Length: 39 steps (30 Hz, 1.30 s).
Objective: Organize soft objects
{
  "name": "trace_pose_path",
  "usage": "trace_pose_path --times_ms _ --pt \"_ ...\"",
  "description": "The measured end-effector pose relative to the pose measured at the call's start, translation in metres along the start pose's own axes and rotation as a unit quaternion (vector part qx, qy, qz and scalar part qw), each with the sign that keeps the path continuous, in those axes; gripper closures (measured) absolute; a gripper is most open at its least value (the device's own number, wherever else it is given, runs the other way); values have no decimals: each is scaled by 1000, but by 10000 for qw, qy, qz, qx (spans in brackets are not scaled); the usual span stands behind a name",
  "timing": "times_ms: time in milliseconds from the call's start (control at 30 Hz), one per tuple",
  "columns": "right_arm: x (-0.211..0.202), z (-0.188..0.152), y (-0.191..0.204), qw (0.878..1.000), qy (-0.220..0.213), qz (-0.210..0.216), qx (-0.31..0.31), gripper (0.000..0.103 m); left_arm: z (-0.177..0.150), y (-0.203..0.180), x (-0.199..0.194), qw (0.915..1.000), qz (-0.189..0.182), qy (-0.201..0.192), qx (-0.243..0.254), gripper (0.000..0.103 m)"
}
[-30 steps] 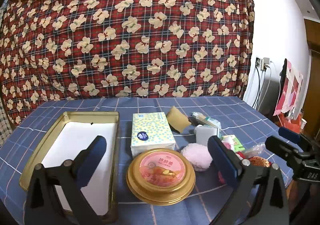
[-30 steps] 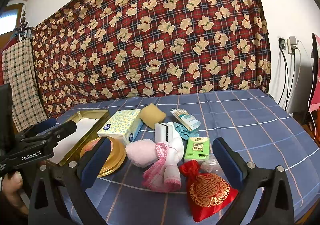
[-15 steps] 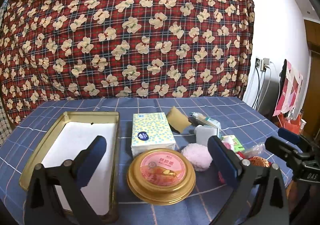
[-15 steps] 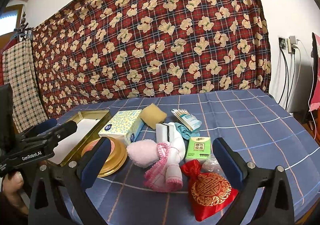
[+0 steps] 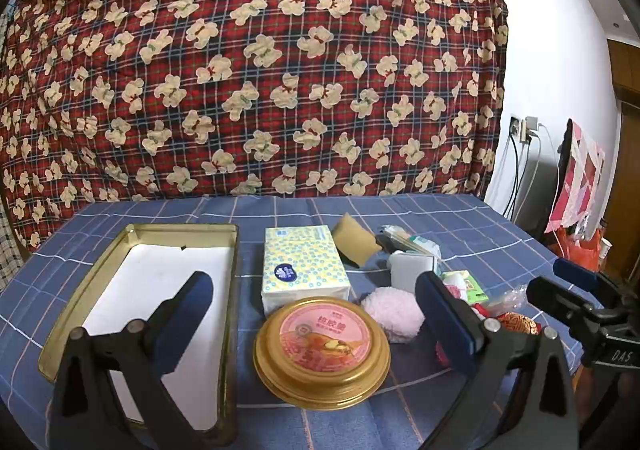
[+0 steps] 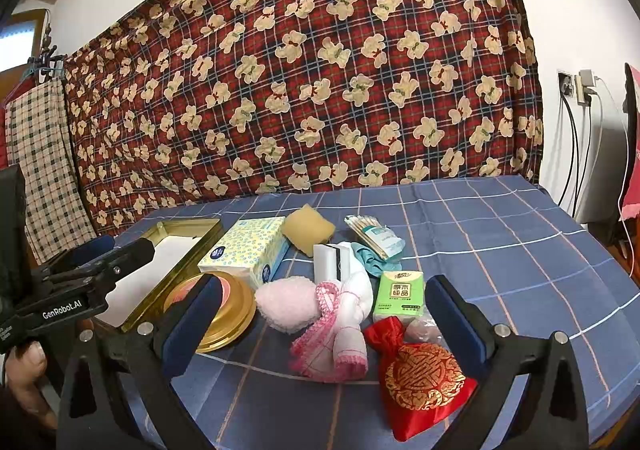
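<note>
A gold tin tray with a white bottom lies at the table's left. Right of it sit a yellow tissue pack, a round gold tin, a pink fluffy puff, a yellow sponge and a white sponge block. The right wrist view adds a pink-and-white tied towel, a red embroidered pouch, a green tissue packet and a cotton swab pack. My left gripper hangs open above the round tin. Open too, my right gripper hovers over the towel.
A red plaid bear-print cloth covers the wall behind the blue checked table. Cables and a wall socket are at the right. A checked cloth hangs at the left. The table's right half is bare cloth.
The right wrist view has shifted slightly, so the objects sit a little further right in it. The left gripper and all objects stay where they were.
</note>
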State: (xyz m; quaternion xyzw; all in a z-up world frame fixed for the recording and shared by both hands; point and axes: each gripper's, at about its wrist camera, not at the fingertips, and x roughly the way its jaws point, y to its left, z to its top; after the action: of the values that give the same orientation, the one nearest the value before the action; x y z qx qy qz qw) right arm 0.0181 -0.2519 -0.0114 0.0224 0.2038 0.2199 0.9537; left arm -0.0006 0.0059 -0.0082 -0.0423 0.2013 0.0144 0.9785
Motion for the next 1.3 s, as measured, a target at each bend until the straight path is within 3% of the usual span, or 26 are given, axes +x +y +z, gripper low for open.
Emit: trace_pose_path --times_ms 1300 --pt "-5 -2 -9 9998 -6 -130 115 0 1 1 0 10000 -17 -13 13 0"
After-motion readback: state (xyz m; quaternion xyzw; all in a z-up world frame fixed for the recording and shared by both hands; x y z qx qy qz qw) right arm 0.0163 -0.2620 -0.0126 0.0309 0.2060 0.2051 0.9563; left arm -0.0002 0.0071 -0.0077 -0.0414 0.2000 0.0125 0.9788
